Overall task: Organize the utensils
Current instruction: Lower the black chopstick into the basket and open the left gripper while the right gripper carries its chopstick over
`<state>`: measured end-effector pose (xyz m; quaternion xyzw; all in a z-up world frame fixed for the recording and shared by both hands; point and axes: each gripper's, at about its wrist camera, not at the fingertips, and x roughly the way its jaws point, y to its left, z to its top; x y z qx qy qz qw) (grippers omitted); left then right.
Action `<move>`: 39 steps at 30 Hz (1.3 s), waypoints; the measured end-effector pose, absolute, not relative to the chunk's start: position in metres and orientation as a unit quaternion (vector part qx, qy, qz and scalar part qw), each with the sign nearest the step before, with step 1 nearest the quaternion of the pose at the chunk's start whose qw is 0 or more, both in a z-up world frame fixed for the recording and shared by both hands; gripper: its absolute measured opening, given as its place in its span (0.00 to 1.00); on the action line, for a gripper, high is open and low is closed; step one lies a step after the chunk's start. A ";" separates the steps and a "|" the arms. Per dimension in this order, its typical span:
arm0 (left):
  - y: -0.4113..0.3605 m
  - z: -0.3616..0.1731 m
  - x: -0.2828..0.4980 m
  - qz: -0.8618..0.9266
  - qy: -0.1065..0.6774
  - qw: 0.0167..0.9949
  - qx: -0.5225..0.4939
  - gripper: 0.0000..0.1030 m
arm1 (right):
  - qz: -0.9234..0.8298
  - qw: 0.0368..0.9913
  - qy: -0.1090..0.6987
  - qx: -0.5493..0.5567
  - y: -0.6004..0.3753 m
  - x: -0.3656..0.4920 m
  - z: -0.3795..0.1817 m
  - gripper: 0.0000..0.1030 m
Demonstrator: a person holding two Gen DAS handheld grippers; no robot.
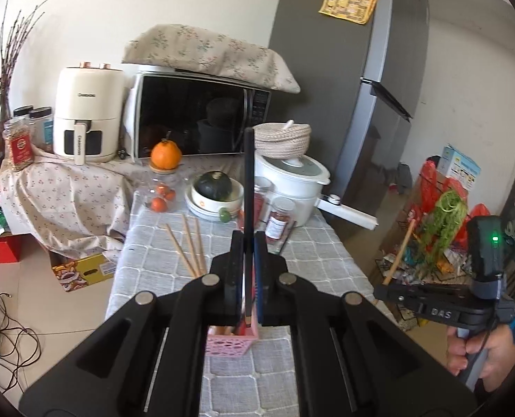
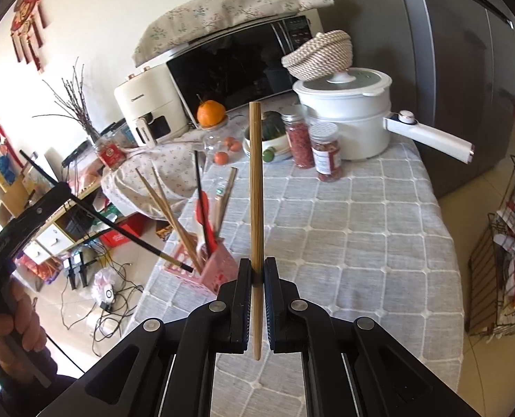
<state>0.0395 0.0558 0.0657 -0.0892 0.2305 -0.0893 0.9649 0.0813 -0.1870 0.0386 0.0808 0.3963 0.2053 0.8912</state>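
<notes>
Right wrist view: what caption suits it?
Right gripper clamps a bamboo chopstick above the grey checked tablecloth.

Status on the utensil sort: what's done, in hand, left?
Done: several chopsticks already stand in the pink holder. In hand: left gripper shut on a black chopstick, right gripper shut on a bamboo chopstick. Left: wooden chopsticks lying on the tablecloth.

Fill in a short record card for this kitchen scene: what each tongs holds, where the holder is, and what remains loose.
left tongs: shut on a black chopstick
right tongs: shut on a light bamboo chopstick
holder: pink perforated plastic basket, on the grey checked tablecloth, already containing utensils
loose: wooden chopsticks lying on the cloth
</notes>
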 end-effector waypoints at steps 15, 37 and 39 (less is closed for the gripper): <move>0.060 0.029 0.080 -0.033 0.287 0.956 -0.051 0.06 | 0.212 0.889 0.394 0.095 -0.165 0.100 0.035 0.07; 0.069 0.008 0.105 -0.053 0.317 0.941 -0.104 0.41 | 0.234 0.904 0.339 0.113 -0.148 0.102 0.045 0.07; 0.071 0.011 0.100 -0.050 0.317 0.941 -0.104 0.48 | 0.237 0.907 0.329 0.117 -0.144 0.103 0.047 0.07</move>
